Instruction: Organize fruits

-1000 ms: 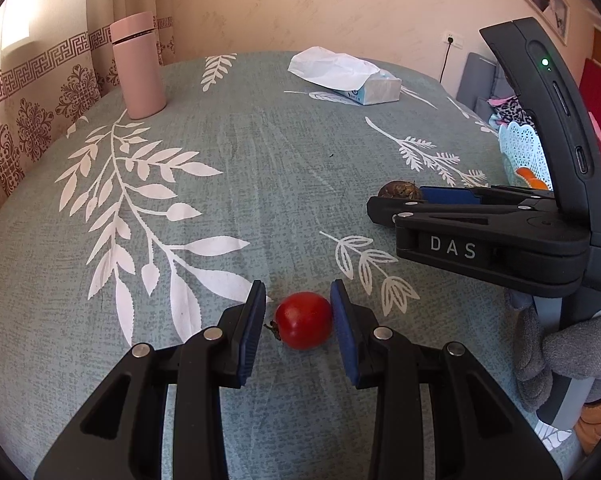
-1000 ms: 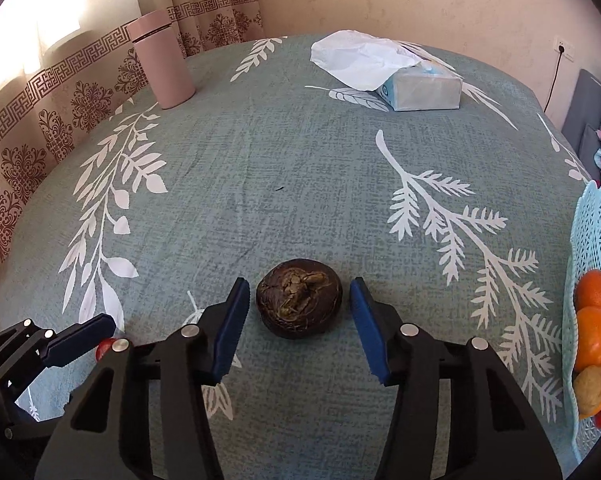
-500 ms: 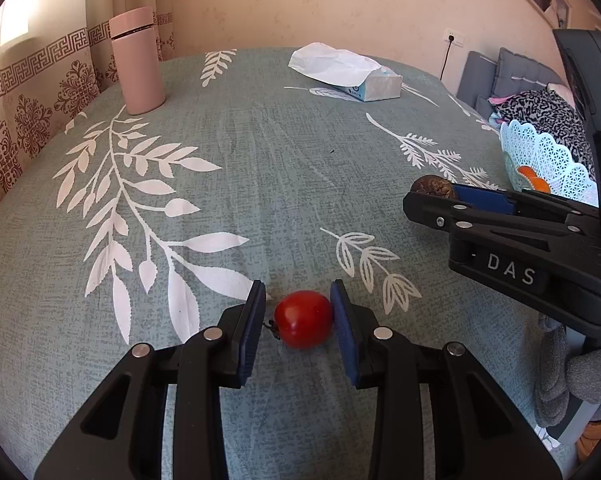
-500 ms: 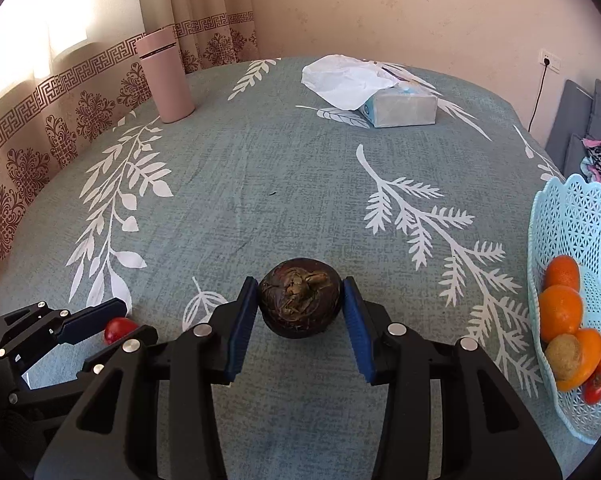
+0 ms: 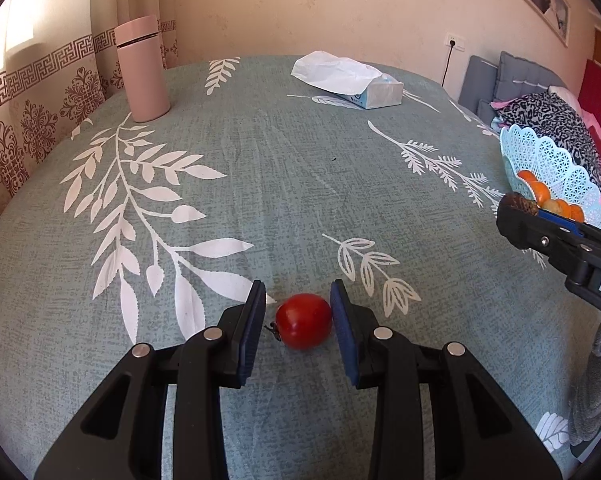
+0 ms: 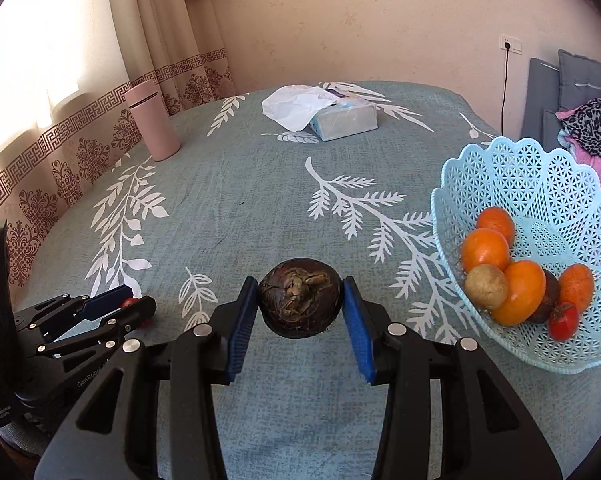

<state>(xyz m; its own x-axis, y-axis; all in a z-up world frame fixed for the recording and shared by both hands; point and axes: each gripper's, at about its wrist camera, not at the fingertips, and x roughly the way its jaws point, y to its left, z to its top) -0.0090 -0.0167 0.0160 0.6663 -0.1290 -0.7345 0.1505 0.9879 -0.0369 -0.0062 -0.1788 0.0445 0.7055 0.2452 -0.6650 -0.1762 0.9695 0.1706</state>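
Note:
A red tomato (image 5: 303, 321) lies on the patterned tablecloth between the pads of my left gripper (image 5: 298, 312). The right pad touches it and a gap shows at the left pad, so the gripper is open. My right gripper (image 6: 300, 300) is shut on a dark brown mangosteen (image 6: 300, 298) and holds it above the cloth. It also shows in the left wrist view (image 5: 518, 204). A light blue lattice basket (image 6: 540, 184) at the right holds several oranges, a brown fruit and a small tomato. The left gripper shows at the lower left of the right wrist view (image 6: 112, 304).
A pink tumbler (image 5: 142, 70) stands at the far left of the table. A tissue box (image 5: 360, 84) with a white sheet lies at the far middle. A sofa with clothes (image 5: 548, 108) is beyond the table's right edge.
My right gripper closed on the mangosteen, lifted it off the cloth and carried it right toward the basket. My left gripper stayed around the tomato.

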